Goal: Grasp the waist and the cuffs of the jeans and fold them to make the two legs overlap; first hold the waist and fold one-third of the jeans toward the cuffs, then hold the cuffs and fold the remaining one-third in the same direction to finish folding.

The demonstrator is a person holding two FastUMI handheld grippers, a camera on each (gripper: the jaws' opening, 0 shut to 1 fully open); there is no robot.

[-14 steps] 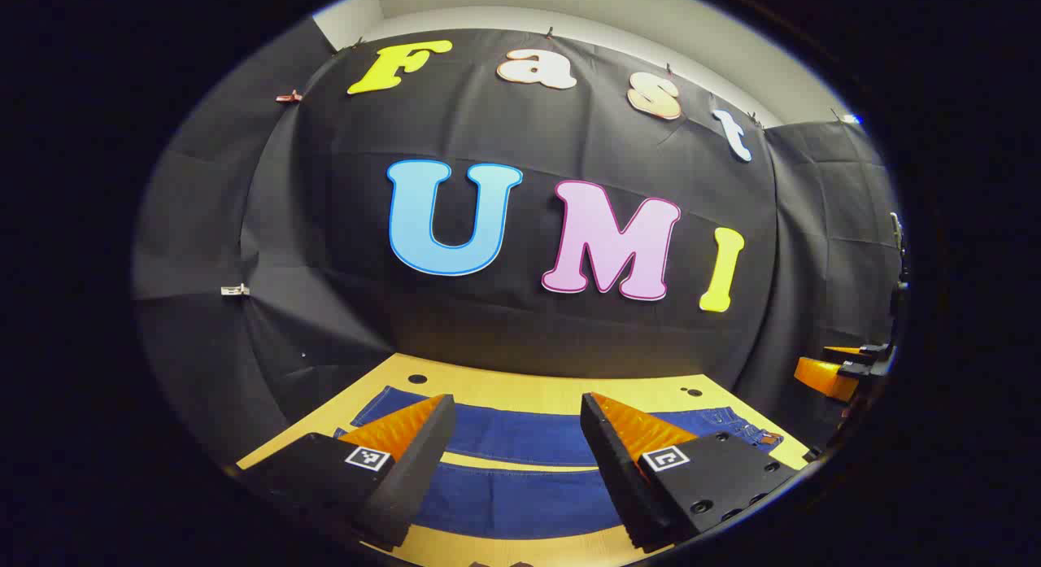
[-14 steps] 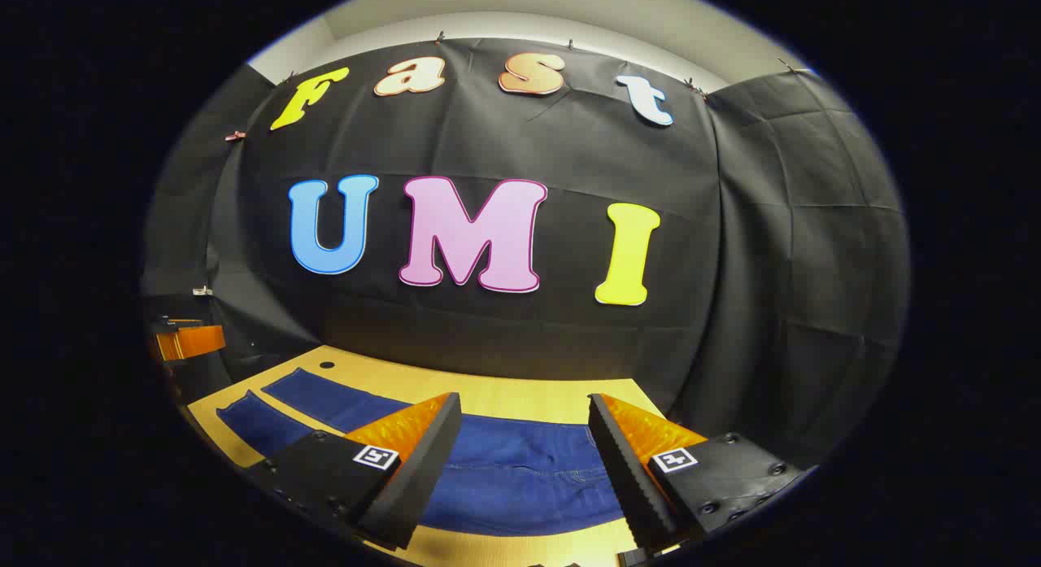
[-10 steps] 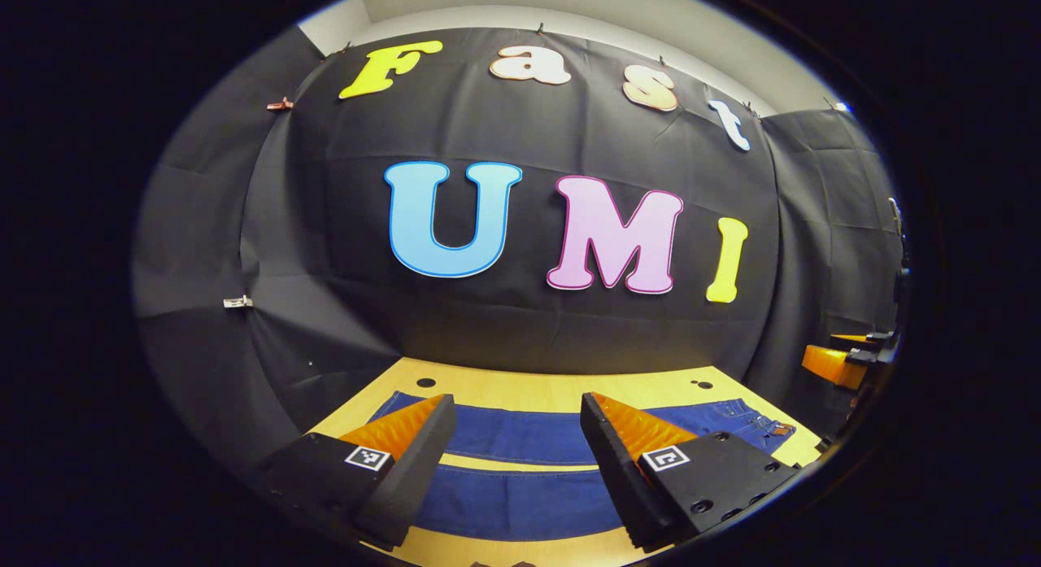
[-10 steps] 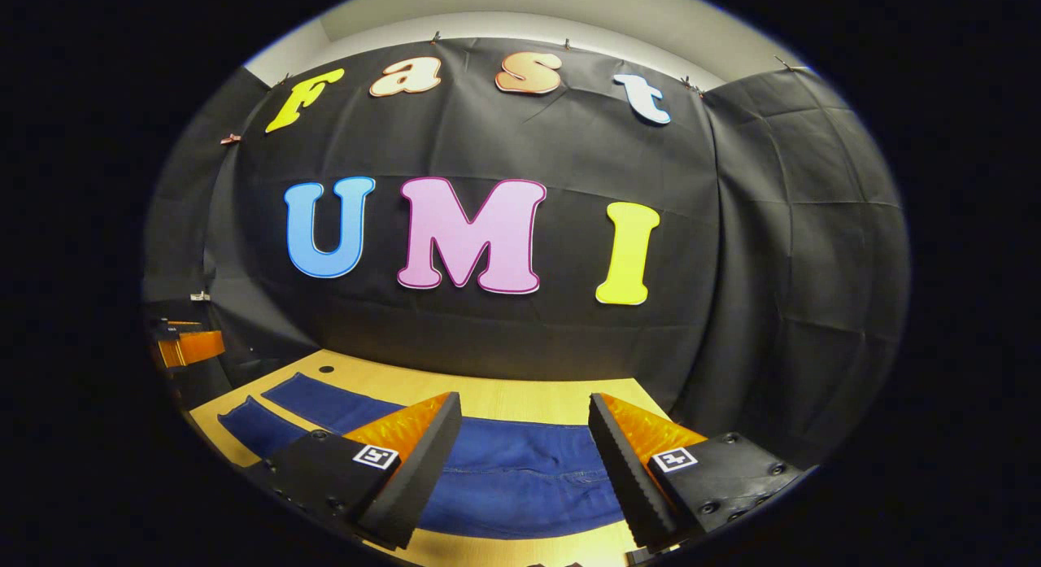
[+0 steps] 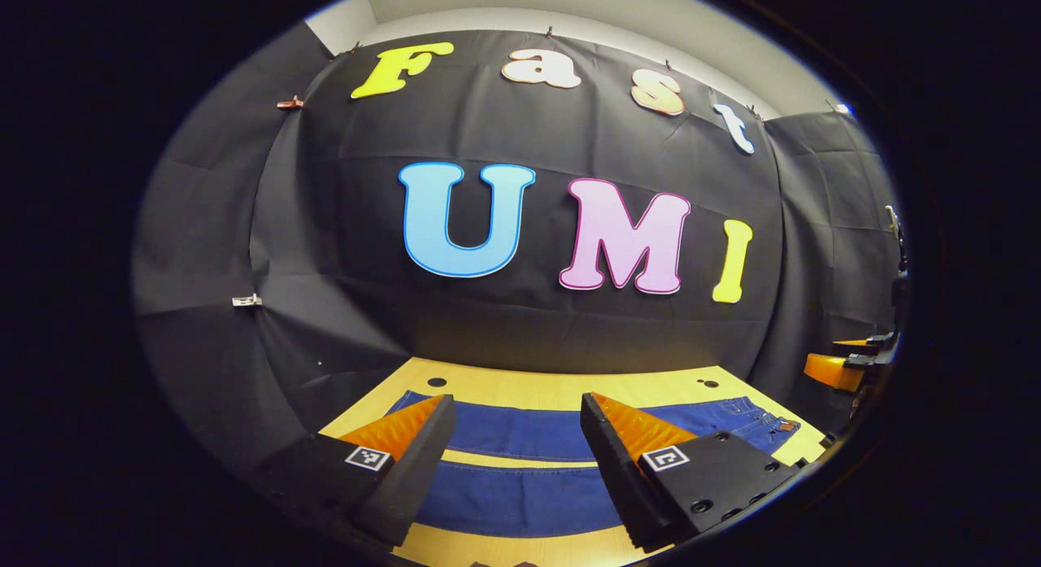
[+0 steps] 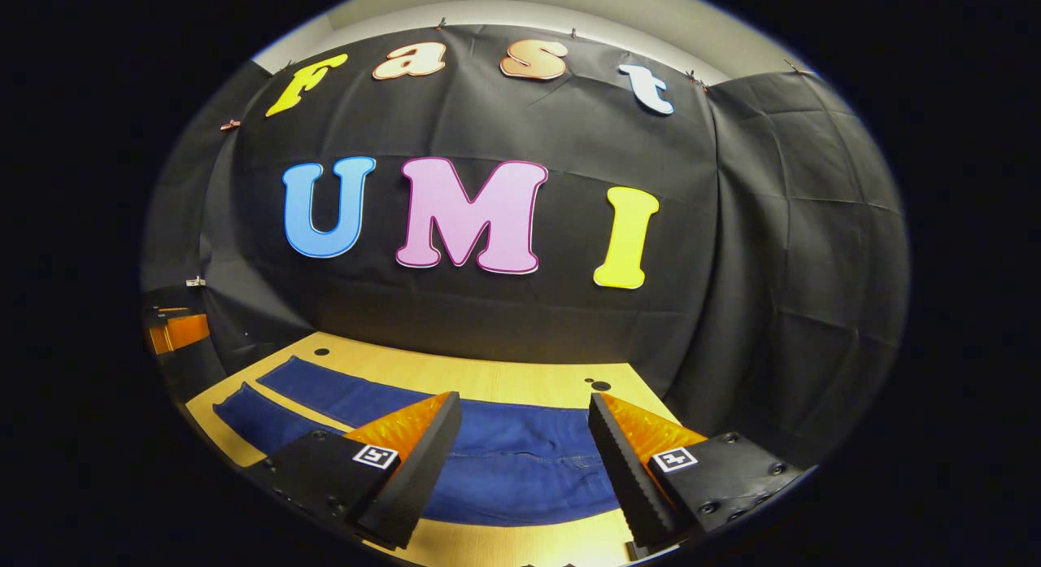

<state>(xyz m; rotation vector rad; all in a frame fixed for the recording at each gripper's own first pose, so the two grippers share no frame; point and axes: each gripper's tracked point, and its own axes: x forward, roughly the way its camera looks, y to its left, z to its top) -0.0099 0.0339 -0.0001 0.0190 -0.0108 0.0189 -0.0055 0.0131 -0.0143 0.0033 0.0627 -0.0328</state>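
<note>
While both the left gripper (image 5: pixel 514 437) and right gripper (image 6: pixel 520 437) hover wide-jawed and empty over flat dark-blue denim jeans (image 6: pixel 504 461) on the pale wooden bench (image 6: pixel 488 376), pinching one layer could skew the leg overlap.

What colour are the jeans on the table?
Dark blue. The jeans show best in the right gripper view.

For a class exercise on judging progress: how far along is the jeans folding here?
Nothing looks done: the dark blue denim jeans lie flat on the pale wooden table, legs apart. In hand: left gripper and right gripper hover open above them. Left: overlapping the legs and both folds.
</note>
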